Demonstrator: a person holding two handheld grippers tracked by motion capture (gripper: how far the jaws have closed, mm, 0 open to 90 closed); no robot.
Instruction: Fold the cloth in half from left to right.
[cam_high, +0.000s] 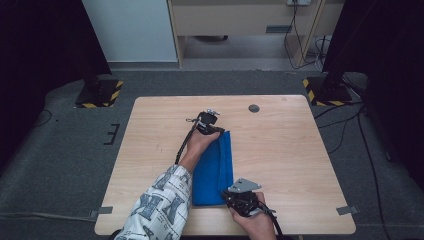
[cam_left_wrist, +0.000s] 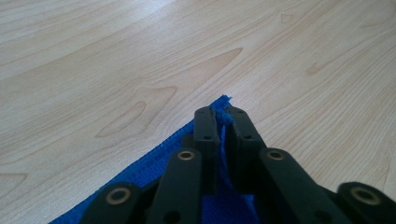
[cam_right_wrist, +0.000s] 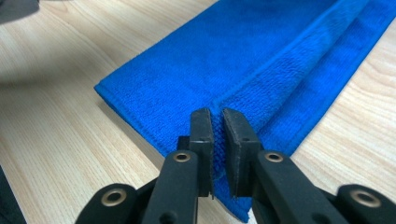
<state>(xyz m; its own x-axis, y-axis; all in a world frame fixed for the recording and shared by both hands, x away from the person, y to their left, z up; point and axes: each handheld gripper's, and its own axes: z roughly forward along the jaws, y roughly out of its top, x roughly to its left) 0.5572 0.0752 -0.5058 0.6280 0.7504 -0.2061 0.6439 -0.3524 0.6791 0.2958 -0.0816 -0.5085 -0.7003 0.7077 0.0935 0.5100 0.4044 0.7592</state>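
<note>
Nearest you, your right tongs (cam_high: 231, 196) pinch the near edge of the one blue cloth (cam_high: 216, 167), already folded into a long strip on the tabletop (cam_high: 280, 150), while your left tongs (cam_high: 218, 130) clamp its far corner, so probably one more fold remains.

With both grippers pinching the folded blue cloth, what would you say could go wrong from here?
1. The left gripper pinches only the very tip of the folded blue microfibre cloth at its far corner, so that corner may slip out when lifted.
2. The right gripper clamps an upper edge at the near end; the layers beneath look free and could unfold.
3. The near end lies close to the edge of the pale wooden table, so a pull might drag it off.
</note>
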